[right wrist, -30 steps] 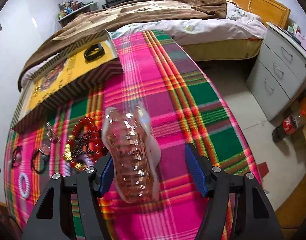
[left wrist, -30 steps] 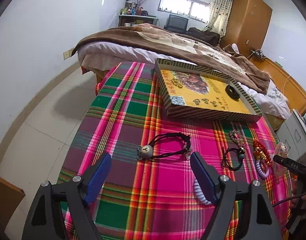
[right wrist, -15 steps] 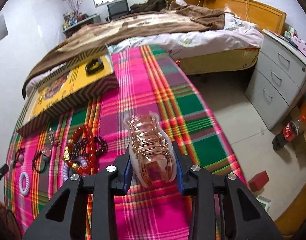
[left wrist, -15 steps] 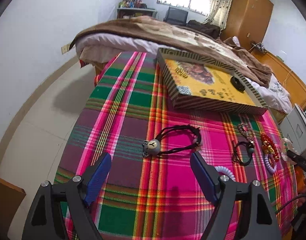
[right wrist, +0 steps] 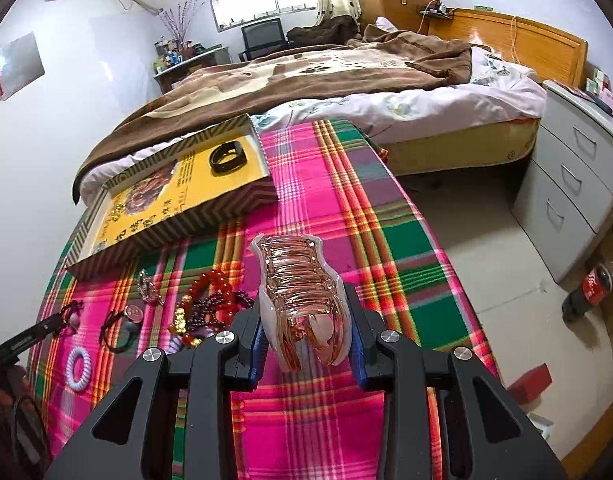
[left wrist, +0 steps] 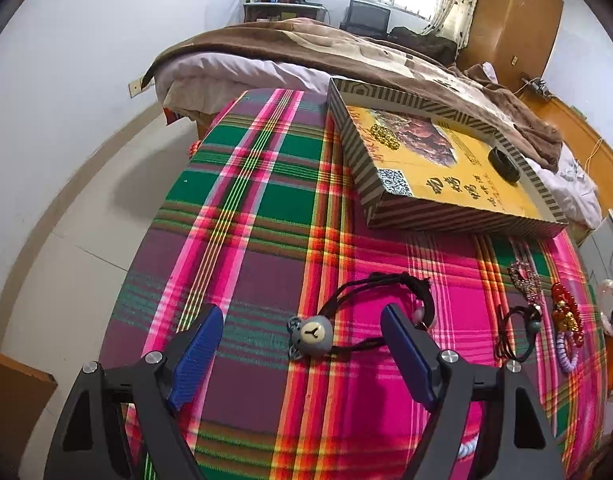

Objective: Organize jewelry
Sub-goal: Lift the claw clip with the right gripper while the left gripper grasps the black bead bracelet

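My right gripper (right wrist: 308, 334) is shut on a clear pink hair claw clip (right wrist: 302, 292) and holds it above the plaid cloth (right wrist: 386, 248). My left gripper (left wrist: 302, 344) is open, low over the cloth, its jaws on either side of a grey bear bell (left wrist: 312, 336) on a black cord bracelet (left wrist: 386, 284). A yellow box lid (left wrist: 446, 176) with striped sides holds a gold bead bracelet (left wrist: 384, 136) and a black band (left wrist: 504, 164). Red bead bracelets (right wrist: 210, 300), a white coil hair tie (right wrist: 79, 366) and a black cord bracelet (right wrist: 120, 328) lie left of the right gripper.
A bed with a brown blanket (right wrist: 306, 76) stands behind the table. Grey drawers (right wrist: 574, 184) and a cola bottle (right wrist: 594, 280) on the floor are to the right. A white wall and bare floor (left wrist: 66, 240) lie left of the table.
My right gripper closed on the pink claw clip and lifted it off the cloth. My left gripper moved forward and down until the bear bell sat between its open jaws.
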{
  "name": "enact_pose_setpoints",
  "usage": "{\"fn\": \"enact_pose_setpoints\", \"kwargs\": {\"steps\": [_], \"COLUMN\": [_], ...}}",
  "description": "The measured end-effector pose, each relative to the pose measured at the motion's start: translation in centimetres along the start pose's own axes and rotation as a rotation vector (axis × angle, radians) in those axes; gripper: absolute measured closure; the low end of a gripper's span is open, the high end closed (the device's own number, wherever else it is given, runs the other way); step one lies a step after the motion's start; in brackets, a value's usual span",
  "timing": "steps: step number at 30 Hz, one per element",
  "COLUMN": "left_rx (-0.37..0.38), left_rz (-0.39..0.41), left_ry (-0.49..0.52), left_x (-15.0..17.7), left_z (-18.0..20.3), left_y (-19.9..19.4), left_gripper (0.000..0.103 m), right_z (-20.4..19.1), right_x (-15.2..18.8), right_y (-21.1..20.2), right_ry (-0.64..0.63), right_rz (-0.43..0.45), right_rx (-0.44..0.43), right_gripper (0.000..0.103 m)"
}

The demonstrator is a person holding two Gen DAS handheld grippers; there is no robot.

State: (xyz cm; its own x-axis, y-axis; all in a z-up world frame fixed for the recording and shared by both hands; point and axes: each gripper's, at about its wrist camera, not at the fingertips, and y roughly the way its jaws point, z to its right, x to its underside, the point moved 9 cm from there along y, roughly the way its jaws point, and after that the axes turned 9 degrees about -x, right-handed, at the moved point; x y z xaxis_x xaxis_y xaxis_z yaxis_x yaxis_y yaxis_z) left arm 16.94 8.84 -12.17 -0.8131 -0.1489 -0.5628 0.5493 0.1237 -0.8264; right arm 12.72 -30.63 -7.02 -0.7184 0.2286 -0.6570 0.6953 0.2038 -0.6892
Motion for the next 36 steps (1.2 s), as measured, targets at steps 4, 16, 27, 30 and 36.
{"fn": "enact_pose_setpoints", "kwargs": {"steps": [4, 16, 27, 30, 36], "left_rx": [-0.059, -0.077, -0.033, -0.032, 0.003], "left_rz": [0.012, 0.033, 0.107, 0.148, 0.201], "left_ry": [0.049, 0.067, 0.068, 0.09, 0.114], "left_x": [0.1, 0.0, -1.4, -2.2, -3.6], "left_z": [0.4, 0.1, 1.0, 1.8, 3.4], "left_y": [0.3, -0.5, -4.1, -5.7, -8.2], "left_gripper": [0.025, 0.081, 0.081, 0.081, 0.081], "right_z": [-0.4, -0.5, -1.1, -1.5, -2.5], "right_x": [0.0, 0.1, -0.7, -1.1, -2.5], "right_y": [0.4, 0.5, -0.3, -0.7, -1.3], "right_ry": [-0.006, -0.003, -0.017, -0.025, -0.055], "right_rz": [-0.007, -0.004, 0.019, 0.03, 0.055], "right_rx": [-0.008, -0.017, -0.03, -0.035, -0.046], "right_gripper": [0.069, 0.069, 0.069, 0.069, 0.069]}}
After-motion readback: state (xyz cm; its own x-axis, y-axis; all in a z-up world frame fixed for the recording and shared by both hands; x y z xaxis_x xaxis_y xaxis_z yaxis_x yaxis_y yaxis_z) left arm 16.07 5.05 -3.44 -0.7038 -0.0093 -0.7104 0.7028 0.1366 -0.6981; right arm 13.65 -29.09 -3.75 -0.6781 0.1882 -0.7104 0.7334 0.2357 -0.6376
